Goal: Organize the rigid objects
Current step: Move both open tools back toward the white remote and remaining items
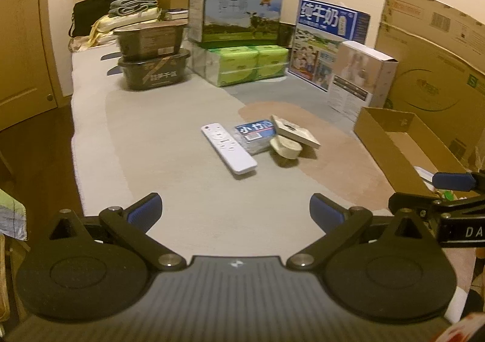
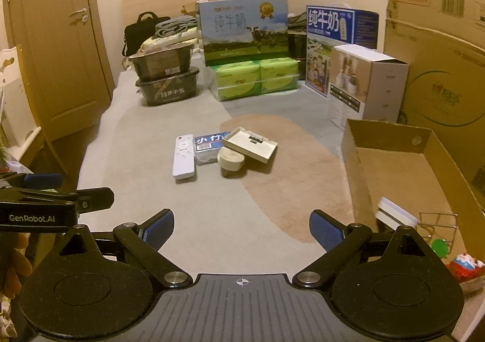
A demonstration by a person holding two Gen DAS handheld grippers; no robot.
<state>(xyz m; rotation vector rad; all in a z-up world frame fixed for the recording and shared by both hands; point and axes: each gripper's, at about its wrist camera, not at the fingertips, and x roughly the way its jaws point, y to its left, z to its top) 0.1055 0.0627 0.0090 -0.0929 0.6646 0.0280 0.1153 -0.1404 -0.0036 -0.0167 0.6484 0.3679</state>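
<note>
Grippers spread and empty: left gripper (image 1: 235,210), right gripper (image 2: 242,228). Ahead on the bed lie a white plastic remote (image 2: 183,156), blue-labelled clear packet (image 2: 208,146), round cream tape roll (image 2: 231,159), perhaps propping a tilted shallow beige tray (image 2: 252,144); lifting the roll could tip it.

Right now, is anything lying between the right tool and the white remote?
No. In the right wrist view, only bare grey cover lies between the open right tool and the white remote.
</note>
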